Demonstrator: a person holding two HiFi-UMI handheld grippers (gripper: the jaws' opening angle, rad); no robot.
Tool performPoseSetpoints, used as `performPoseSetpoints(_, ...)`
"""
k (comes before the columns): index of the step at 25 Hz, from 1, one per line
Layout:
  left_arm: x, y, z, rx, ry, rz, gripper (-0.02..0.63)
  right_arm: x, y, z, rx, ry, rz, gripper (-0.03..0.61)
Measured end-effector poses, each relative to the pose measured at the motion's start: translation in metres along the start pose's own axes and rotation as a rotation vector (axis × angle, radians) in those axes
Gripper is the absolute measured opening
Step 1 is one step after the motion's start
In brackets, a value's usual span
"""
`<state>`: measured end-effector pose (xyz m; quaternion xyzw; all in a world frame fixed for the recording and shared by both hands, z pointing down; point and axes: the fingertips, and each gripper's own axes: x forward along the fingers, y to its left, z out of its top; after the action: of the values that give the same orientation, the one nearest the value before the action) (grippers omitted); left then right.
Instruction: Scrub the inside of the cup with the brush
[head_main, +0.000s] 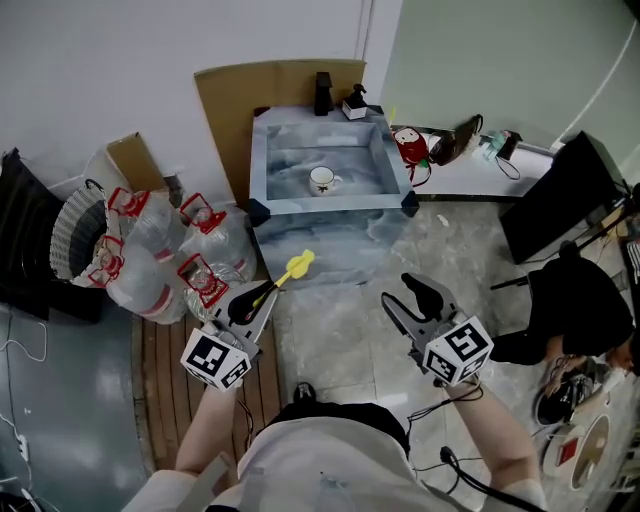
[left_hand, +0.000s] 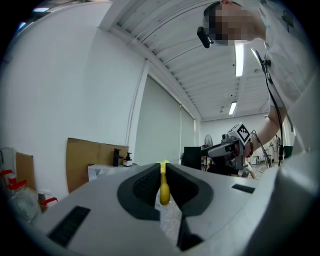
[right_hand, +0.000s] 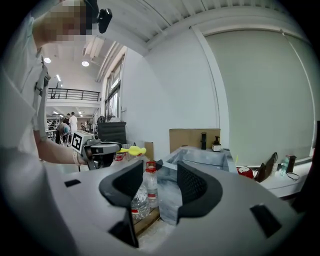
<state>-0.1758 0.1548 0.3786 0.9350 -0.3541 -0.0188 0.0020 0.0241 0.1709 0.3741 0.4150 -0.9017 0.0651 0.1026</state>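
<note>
A white cup (head_main: 322, 180) stands inside the grey basin (head_main: 326, 207) ahead of me on the floor. My left gripper (head_main: 247, 303) is shut on the handle of a yellow brush (head_main: 291, 271), whose head sticks out toward the basin. In the left gripper view the brush (left_hand: 163, 184) is clamped between the dark pads. My right gripper (head_main: 413, 299) hangs open and empty, well short of the basin. In the right gripper view its jaws (right_hand: 161, 187) stand apart with nothing between them, and the left gripper (right_hand: 100, 150) with the brush (right_hand: 131, 150) shows at the left.
Several large water bottles (head_main: 160, 250) with red handles lie on a wooden pallet (head_main: 165, 370) at the left. Cardboard (head_main: 240, 100) leans behind the basin; a black tap (head_main: 323, 92) and a soap bottle (head_main: 354, 103) stand on its far rim. A black case (head_main: 560, 195) is at the right.
</note>
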Motion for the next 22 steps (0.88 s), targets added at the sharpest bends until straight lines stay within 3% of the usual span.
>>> performPoseSetpoints(10,0.004,0.017,-0.001,-0.017,-0.016,-0.038,0.035,0.02,0.003,0.003,-0.004,0.019,-0.045,0.273)
performPoseSetpoints(14,0.006,0.018,-0.003,-0.028,-0.018,-0.024,0.035,0.023,-0.008,-0.002,-0.02,0.029,-0.083,0.33)
performPoseSetpoints(22,0.026,0.032,-0.004,-0.014,0.007,0.028,0.035,0.049,-0.037,-0.004,0.013,0.014,-0.025,0.355)
